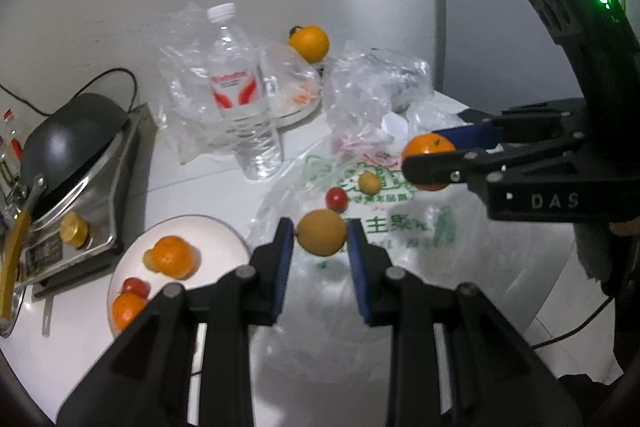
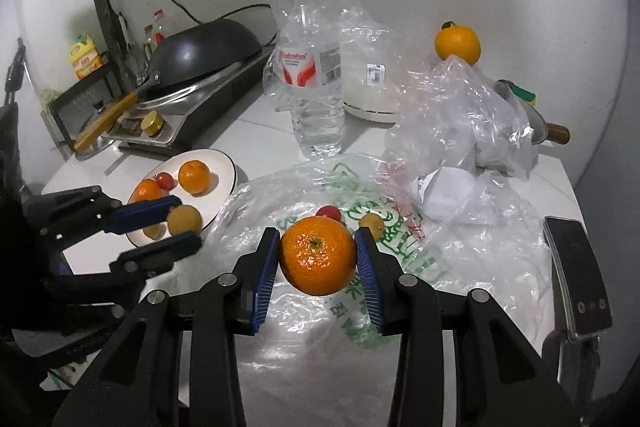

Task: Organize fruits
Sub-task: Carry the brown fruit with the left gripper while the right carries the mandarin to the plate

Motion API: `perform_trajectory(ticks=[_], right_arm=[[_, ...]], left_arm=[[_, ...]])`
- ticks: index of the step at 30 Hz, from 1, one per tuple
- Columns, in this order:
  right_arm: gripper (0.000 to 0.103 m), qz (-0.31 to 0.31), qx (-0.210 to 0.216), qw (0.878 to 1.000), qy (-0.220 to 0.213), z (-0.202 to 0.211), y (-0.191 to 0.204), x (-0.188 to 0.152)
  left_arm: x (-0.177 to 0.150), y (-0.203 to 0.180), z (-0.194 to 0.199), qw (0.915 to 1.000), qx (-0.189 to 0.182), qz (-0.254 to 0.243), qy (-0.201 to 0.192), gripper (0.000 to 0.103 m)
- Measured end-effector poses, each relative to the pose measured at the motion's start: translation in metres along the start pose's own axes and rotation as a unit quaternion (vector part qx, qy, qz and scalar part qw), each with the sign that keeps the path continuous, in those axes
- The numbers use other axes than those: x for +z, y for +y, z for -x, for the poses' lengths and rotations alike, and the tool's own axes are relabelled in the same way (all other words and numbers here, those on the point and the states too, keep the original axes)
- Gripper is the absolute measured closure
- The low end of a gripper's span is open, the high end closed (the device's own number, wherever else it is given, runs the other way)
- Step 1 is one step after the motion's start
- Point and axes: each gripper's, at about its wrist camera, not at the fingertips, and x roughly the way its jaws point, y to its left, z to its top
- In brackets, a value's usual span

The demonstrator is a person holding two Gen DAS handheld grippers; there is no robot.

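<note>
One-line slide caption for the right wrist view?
Right gripper holds a mandarin above the printed bag.

Water bottle (image 2: 314, 75) and crumpled clear bags (image 2: 460, 107) blocked back of surface (image 2: 260, 131). Stove with wok (image 2: 200, 55) walled left. Plate (image 2: 224, 167) rim lay open; printed bag (image 2: 320, 307) covered near surface.
</note>
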Motion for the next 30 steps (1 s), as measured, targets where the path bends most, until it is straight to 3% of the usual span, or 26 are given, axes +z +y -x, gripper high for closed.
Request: perform_trajectory(ticks=[12, 20, 30], right_arm=[[0.062, 0.036, 0.000, 0.999, 0.025, -0.022, 0.047, 0.010], [0.062, 0.051, 0.009, 0.998, 0.044, -0.043, 0.067, 0.015], [0.062, 0.076, 0.046, 0.995, 0.050, -0.062, 0.097, 0.023]], left_arm=[[-0.030, 0.048, 0.022, 0.9991, 0.019, 0.038, -0.008, 0.075], [-0.052, 0.069, 0.030, 0.9978, 0.062, 0.021, -0.010, 0.075], [-0.074, 0.087, 0.006, 0.9978, 0.044, 0.043, 0.023, 0.075]])
